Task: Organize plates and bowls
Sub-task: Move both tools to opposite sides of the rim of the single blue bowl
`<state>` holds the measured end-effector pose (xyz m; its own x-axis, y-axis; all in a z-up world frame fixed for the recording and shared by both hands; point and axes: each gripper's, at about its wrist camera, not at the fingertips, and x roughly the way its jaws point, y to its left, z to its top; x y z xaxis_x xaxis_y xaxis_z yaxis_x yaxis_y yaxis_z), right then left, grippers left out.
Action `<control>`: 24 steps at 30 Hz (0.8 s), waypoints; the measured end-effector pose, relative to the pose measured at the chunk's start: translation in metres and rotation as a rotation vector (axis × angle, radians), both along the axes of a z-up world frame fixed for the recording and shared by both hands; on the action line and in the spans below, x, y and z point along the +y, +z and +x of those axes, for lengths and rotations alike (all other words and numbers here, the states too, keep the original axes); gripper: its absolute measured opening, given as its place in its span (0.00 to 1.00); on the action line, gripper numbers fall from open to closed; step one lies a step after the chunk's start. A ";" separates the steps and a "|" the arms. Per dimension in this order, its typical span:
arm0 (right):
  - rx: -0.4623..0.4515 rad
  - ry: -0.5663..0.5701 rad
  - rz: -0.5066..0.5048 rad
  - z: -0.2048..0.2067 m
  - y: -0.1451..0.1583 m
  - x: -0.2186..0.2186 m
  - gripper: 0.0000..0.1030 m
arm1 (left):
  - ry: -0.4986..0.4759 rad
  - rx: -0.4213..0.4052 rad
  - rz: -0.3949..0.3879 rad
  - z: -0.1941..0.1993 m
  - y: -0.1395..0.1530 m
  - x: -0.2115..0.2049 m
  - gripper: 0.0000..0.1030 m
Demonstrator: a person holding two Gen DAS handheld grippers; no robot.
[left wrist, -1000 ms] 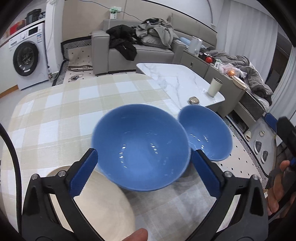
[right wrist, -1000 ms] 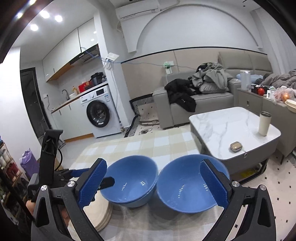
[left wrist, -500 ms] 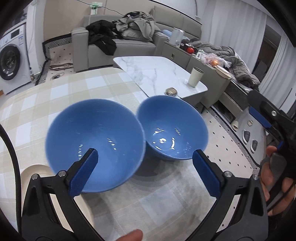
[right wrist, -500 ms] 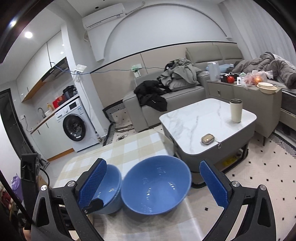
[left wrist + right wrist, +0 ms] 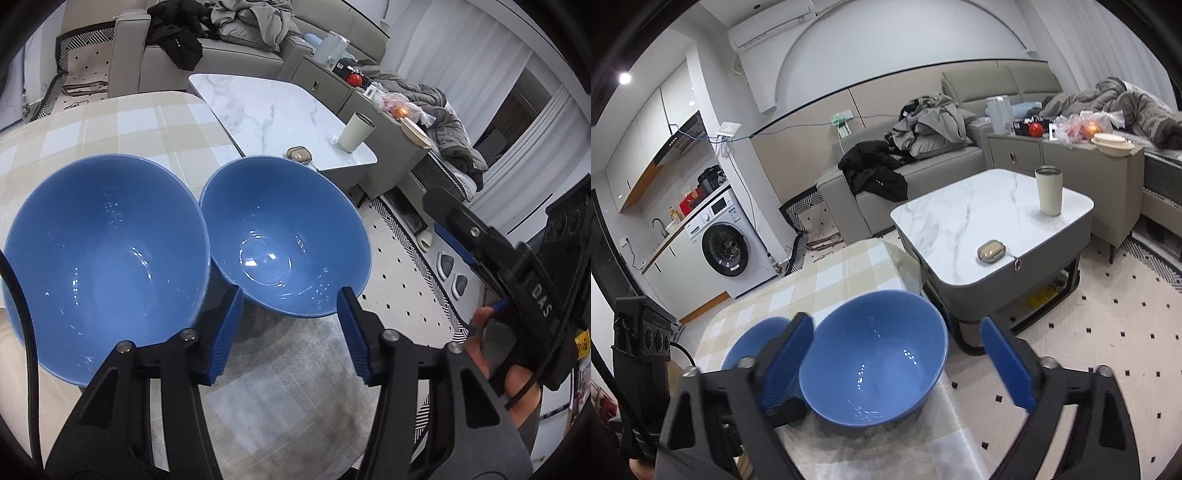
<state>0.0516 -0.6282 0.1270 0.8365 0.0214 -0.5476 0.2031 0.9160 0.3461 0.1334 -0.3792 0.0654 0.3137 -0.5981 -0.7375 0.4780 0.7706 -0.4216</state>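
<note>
Two blue bowls stand side by side on the checked tablecloth (image 5: 122,125). The left bowl (image 5: 103,266) is partly over a cream plate (image 5: 51,402). The right bowl (image 5: 284,243) stands near the table's right edge. My left gripper (image 5: 288,314) is closing, with the right bowl's near wall between its blue fingers; one finger (image 5: 225,332) sits in the gap between the bowls. From the other side my right gripper (image 5: 897,354) is also closing around the same bowl (image 5: 875,358). Its right finger (image 5: 1008,365) is still clear of the rim. The left bowl (image 5: 753,343) shows behind its left finger.
A marble coffee table (image 5: 273,110) with a cup (image 5: 354,133) and a small case stands just past the table's right edge. A hand (image 5: 495,354) holds the other gripper at the right. A sofa with clothes and a washing machine (image 5: 724,247) stand farther back.
My left gripper has shifted from the left bowl to the right bowl and its jaws have narrowed a lot. The right gripper has come closer to the right bowl, jaws narrowing slightly. The bowls stayed put.
</note>
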 end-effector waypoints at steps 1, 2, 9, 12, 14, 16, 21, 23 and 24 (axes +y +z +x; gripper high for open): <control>0.009 -0.002 0.009 0.002 -0.002 -0.001 0.82 | 0.003 0.002 0.005 0.001 -0.003 -0.002 0.49; 0.018 -0.007 0.019 0.003 -0.005 -0.003 0.82 | 0.010 0.001 0.014 0.001 -0.005 -0.005 0.49; 0.074 -0.013 0.063 0.017 -0.027 -0.012 0.77 | 0.036 -0.014 0.056 0.002 -0.015 -0.012 0.49; 0.114 -0.018 0.089 0.025 -0.041 -0.017 0.74 | 0.042 -0.011 0.058 0.006 -0.017 -0.010 0.49; 0.133 -0.017 0.103 0.029 -0.049 -0.019 0.73 | 0.042 -0.010 0.055 0.008 -0.018 -0.010 0.49; 0.147 -0.012 0.115 0.032 -0.057 -0.020 0.68 | 0.042 -0.015 0.059 0.009 -0.019 -0.011 0.49; 0.172 -0.001 0.115 0.040 -0.070 -0.016 0.54 | 0.048 -0.028 0.063 0.010 -0.019 -0.012 0.49; 0.180 0.000 0.103 0.042 -0.073 -0.013 0.45 | 0.049 -0.033 0.065 0.010 -0.019 -0.011 0.49; 0.186 -0.002 0.097 0.043 -0.074 -0.011 0.37 | 0.050 -0.036 0.066 0.010 -0.019 -0.011 0.48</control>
<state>0.0943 -0.6394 0.0527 0.7212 0.0801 -0.6881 0.2737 0.8795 0.3892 0.1432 -0.3902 0.0461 0.3685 -0.5315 -0.7627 0.4522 0.8193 -0.3524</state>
